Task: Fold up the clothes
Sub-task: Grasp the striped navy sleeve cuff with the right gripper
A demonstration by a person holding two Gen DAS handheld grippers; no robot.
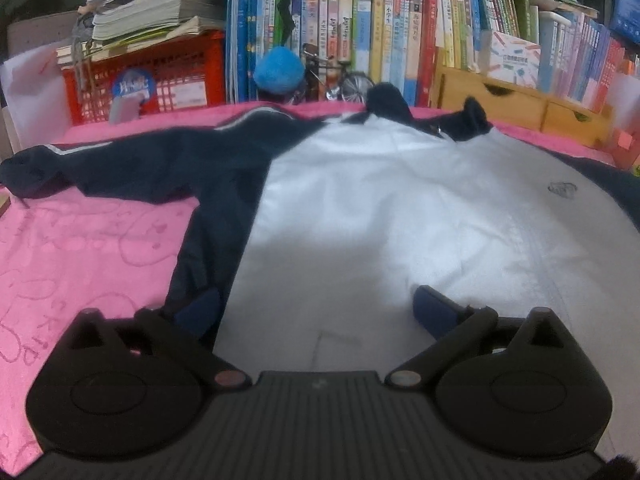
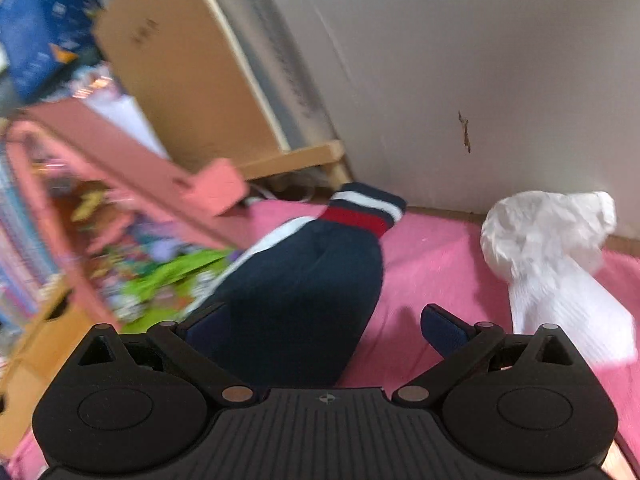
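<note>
A navy and white jacket (image 1: 380, 208) lies spread on the pink blanket (image 1: 88, 248), its navy left sleeve (image 1: 120, 168) stretched out to the left and its dark collar at the back. My left gripper (image 1: 316, 308) hovers open over the white lower part near the hem, nothing between its fingers. In the right wrist view the other navy sleeve (image 2: 304, 280) runs away from me to a cuff (image 2: 366, 208) striped red, white and navy. My right gripper (image 2: 324, 328) stands open above this sleeve, with its left finger over the cloth and no grip showing.
Rows of books (image 1: 380, 40), a red crate (image 1: 152, 76) under a paper stack and a wooden drawer box (image 1: 520, 108) line the back of the surface. A crumpled white bundle (image 2: 552, 256) lies on the pink blanket (image 2: 436, 264) by the wall (image 2: 480, 60). A pink rack (image 2: 120, 168) and cardboard stand at left.
</note>
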